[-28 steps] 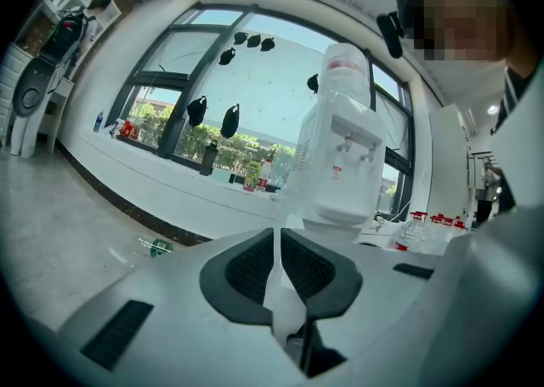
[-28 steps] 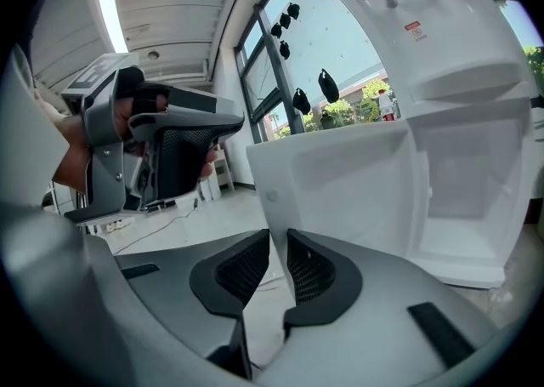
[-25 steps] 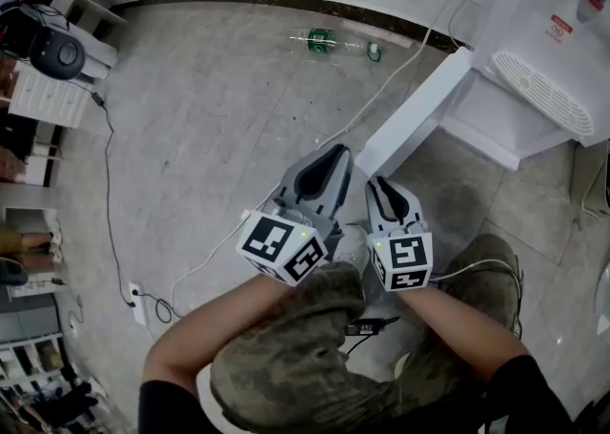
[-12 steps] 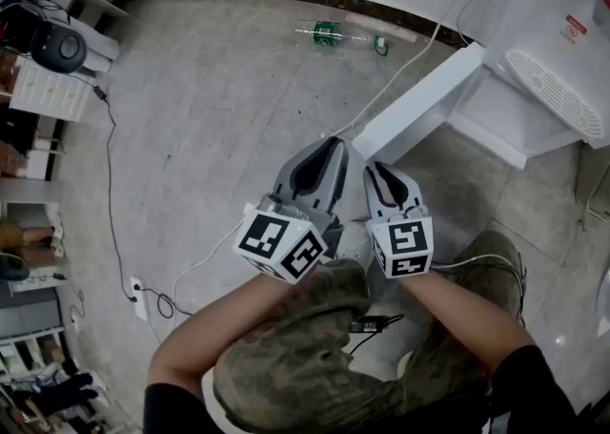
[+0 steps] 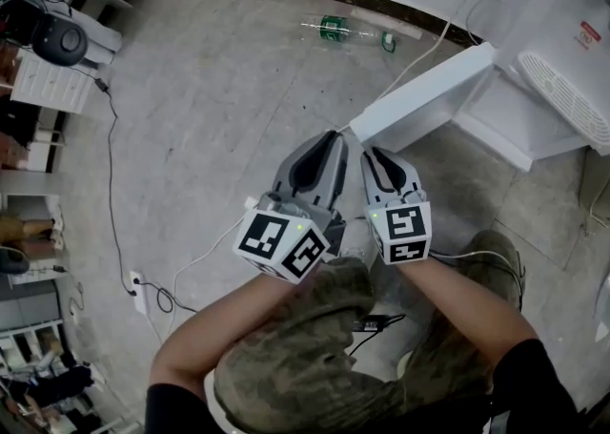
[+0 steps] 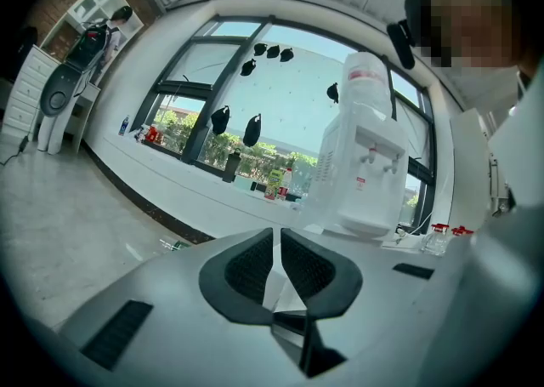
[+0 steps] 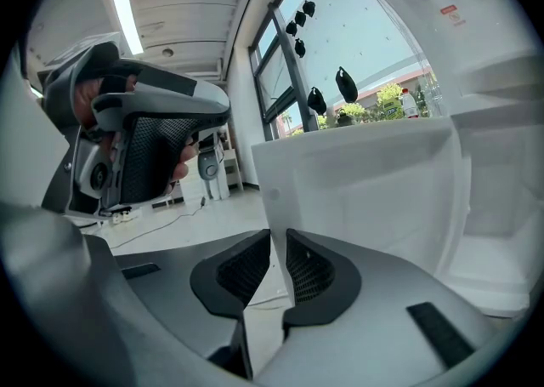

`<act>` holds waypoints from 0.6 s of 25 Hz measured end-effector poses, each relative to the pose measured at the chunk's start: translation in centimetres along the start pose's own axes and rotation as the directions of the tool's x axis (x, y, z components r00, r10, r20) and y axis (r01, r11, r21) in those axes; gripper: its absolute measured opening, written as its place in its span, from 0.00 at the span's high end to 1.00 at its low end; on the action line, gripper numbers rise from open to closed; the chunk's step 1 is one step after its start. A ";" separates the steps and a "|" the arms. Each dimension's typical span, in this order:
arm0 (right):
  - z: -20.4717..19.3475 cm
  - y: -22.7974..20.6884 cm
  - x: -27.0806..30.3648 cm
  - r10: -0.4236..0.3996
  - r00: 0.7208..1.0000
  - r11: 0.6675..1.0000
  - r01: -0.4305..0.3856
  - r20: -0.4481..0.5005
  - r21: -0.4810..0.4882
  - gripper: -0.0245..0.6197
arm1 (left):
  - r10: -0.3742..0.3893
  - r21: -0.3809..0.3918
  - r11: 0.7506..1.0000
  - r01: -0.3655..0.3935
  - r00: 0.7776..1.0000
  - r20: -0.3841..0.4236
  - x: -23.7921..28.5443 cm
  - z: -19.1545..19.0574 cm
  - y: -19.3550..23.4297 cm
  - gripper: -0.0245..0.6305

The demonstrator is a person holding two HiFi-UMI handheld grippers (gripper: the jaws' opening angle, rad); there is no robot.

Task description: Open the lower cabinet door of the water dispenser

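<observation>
Grey tiled floor [image 5: 210,89] below, and the water dispenser [image 5: 562,89] stands at upper right, its lower cabinet door [image 5: 429,93] already swung well out. Now the right gripper [image 5: 375,154] is pinched on the door's free edge. Just beside it, the left gripper [image 5: 329,141] hangs with jaws together, empty. Best approach: follow the hinge's arc with a firm pinch and no twisting of the panel.

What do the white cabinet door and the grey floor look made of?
White cabinet door: looks like moulded plastic, smooth with a slight sheen and a recessed inner face; painted metal is possible. Grey floor: probably stone or ceramic tile, matt and mottled, with faint joint lines.
</observation>
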State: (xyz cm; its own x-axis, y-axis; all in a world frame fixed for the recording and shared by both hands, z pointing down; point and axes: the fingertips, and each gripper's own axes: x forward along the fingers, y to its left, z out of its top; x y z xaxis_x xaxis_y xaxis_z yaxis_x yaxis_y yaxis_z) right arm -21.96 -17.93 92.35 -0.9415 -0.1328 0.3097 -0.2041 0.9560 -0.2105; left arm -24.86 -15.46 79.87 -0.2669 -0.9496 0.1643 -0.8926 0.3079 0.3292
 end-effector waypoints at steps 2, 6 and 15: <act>0.1 0.0 0.4 -0.002 1.000 1.000 0.002 0.000 0.005 0.88 | 0.013 -0.002 1.000 -0.013 1.000 0.000 -0.2 0.0 0.5 0.93; 0.4 0.0 1.3 -0.006 1.000 1.000 0.006 0.002 0.013 0.88 | 0.029 -0.010 1.000 -0.029 1.000 0.000 -0.7 0.0 1.3 0.93; 1.4 -0.4 3.6 -0.037 0.999 0.999 0.036 0.021 0.027 0.90 | 0.044 -0.033 0.999 -0.043 0.999 0.012 -1.5 0.0 2.9 0.93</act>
State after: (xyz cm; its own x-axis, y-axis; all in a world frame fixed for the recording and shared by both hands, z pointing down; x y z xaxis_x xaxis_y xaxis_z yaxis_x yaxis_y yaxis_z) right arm -25.66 -19.18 92.31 -0.9389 -0.1733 0.2975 -0.2452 0.9431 -0.2245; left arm -27.08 -13.16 80.60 -0.3101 -0.9358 0.1675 -0.8677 0.3506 0.3524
